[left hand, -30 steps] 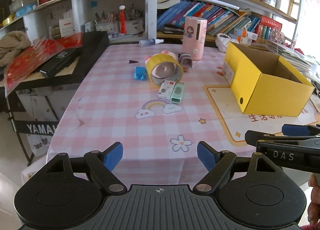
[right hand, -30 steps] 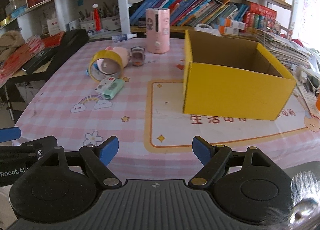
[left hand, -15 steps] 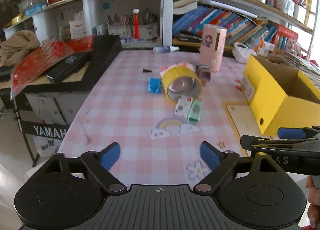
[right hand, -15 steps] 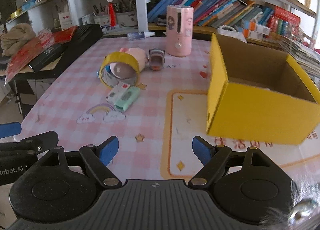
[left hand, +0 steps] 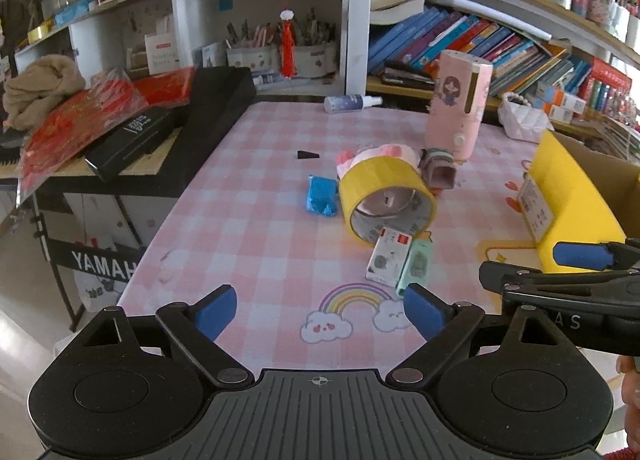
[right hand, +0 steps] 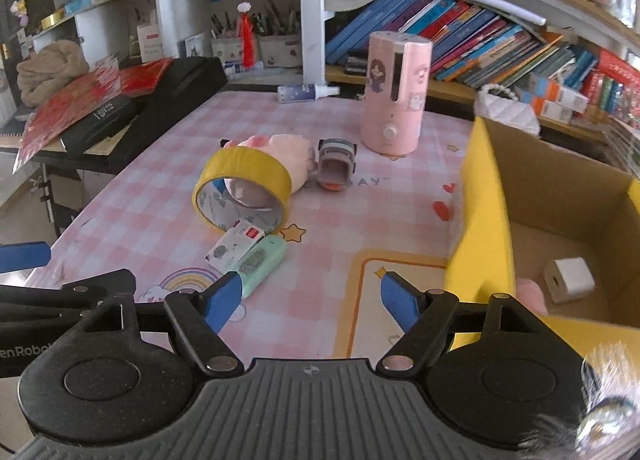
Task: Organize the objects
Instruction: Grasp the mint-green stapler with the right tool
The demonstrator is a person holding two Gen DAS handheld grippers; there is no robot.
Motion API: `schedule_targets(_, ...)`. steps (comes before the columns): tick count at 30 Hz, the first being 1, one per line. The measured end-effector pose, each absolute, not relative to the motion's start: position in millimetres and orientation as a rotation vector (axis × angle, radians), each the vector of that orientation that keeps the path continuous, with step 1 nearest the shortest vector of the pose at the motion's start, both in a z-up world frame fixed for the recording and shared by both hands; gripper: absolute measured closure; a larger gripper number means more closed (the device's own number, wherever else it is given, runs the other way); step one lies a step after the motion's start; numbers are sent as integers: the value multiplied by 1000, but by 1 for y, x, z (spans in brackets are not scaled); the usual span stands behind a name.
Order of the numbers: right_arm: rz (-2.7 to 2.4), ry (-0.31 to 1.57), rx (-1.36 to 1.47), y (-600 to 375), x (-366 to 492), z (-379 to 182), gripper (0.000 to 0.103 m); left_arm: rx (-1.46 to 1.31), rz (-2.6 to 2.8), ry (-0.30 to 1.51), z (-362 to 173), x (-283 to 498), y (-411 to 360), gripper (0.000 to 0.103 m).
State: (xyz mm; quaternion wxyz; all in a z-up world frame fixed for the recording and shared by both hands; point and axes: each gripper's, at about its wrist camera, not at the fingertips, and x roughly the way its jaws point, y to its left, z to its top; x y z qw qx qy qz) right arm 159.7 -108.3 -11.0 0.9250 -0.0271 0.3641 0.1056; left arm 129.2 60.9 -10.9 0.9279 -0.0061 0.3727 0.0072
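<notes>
A yellow tape roll lies mid-table on its side, with a pink plush behind it. A white card pack and a mint green case lie in front of it. A blue packet lies to its left, a small grey gadget to its right. The yellow cardboard box stands at the right and holds a white cube and something pink. My left gripper and right gripper are both open and empty, above the near table edge.
A tall pink cylinder and a small spray bottle stand at the table's back. A black keyboard case with red packets lies to the left. Bookshelves fill the background. The table's left edge drops to the floor.
Both grippers have moved forward and left toward the objects, which now appear nearer. The box interior now shows in the right wrist view. Both grippers stay open.
</notes>
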Motion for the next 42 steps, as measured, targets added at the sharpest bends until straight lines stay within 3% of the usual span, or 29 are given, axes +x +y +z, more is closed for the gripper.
schedule_targets(4,224,744,-64,-106,178,-13,28,-14,14,797,-17,144,60,10)
schedule_targets(10,254,780,-32,-108,204,-18,45,33,12,833,-26,162,52,15)
schedule_targets(24,392,993,21,-77,253,-61,52,27,82,881,-32,170,67,16)
schedule_targets(25,408,983,20,-76,253,-61,54,29,84,886,-33,171,67,16)
schedule_targets(28,426,933,-37,-72,250,-57,72,25,76,889,-34,175,65,16)
schedule_targets(31,403,937,-61,-81,251,-56,79,22,54,882,-35,181,60,17)
schedule_targets(37,352,938,-139,-91,251,-56,78,49,-18,891,-39,195,41,26)
schedule_targets(42,354,974,-147,-94,258,-66,77,67,-19,902,-42,198,38,26)
